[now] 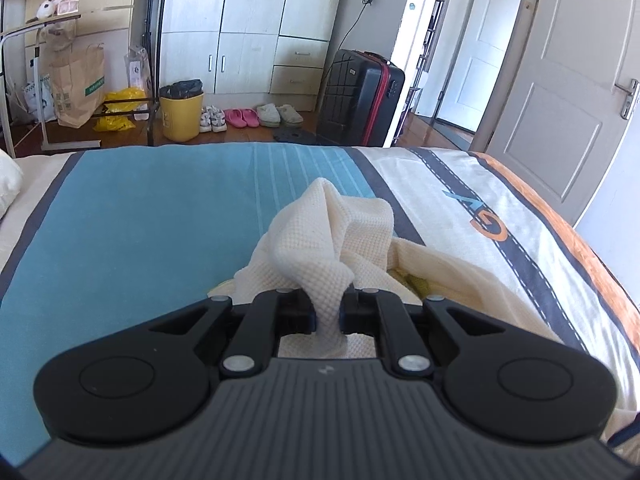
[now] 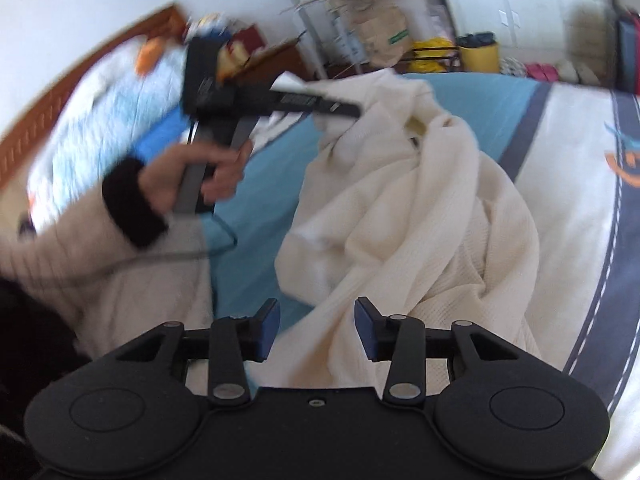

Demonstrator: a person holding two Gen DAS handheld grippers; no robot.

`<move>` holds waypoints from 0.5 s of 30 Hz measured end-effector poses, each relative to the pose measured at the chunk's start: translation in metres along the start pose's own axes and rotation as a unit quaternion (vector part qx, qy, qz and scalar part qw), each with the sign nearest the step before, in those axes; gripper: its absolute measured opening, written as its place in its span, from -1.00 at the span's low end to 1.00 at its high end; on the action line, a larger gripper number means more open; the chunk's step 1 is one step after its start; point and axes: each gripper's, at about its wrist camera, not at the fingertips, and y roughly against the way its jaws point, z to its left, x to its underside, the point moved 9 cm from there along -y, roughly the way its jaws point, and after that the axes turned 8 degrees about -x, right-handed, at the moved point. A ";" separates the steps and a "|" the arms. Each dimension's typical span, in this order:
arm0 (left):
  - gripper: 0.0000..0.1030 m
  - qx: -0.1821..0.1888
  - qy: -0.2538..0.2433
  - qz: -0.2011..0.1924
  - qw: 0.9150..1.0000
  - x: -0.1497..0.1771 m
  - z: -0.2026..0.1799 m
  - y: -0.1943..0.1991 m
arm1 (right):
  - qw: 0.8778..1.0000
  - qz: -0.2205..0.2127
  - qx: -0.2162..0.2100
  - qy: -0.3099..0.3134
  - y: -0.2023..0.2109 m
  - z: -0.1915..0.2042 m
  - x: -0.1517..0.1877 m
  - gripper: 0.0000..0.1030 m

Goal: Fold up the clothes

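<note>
A cream waffle-knit garment (image 1: 328,232) lies bunched on the striped bedspread (image 1: 140,216). My left gripper (image 1: 327,314) is shut on a pinched fold of it, and the cloth rises in a peak beyond the fingers. In the right wrist view the same garment (image 2: 420,216) hangs from the left gripper (image 2: 352,111), held up by a hand in a dark cuff, and spreads down over the bed. My right gripper (image 2: 317,330) stands open low over the garment's near edge; cloth lies beneath the gap, and the blue pads (image 2: 267,332) do not press it.
Beyond the bed's far edge stand a yellow bin (image 1: 182,114), paper bags (image 1: 78,84), shoes and slippers (image 1: 248,116), a black suitcase (image 1: 360,98), a white wardrobe (image 1: 248,28) and an open door (image 1: 568,80). A pillow (image 1: 8,184) lies at the left.
</note>
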 end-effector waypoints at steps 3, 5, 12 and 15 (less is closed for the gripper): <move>-0.81 0.010 0.014 0.005 1.000 -0.001 0.003 -0.001 | 0.998 -0.020 -0.004 -0.056 0.005 -0.016 -0.004 0.08; -0.81 0.015 0.021 0.007 1.000 -0.001 0.004 -0.002 | 0.997 -0.010 0.019 -0.075 0.002 -0.026 0.000 0.10; -0.64 0.054 0.055 0.023 0.997 0.003 0.008 -0.015 | 0.991 0.094 0.064 -0.069 -0.036 -0.036 0.033 0.10; -0.50 0.081 0.066 0.041 0.994 0.003 0.007 -0.030 | 0.981 0.128 0.130 -0.065 -0.056 -0.052 0.046 -0.32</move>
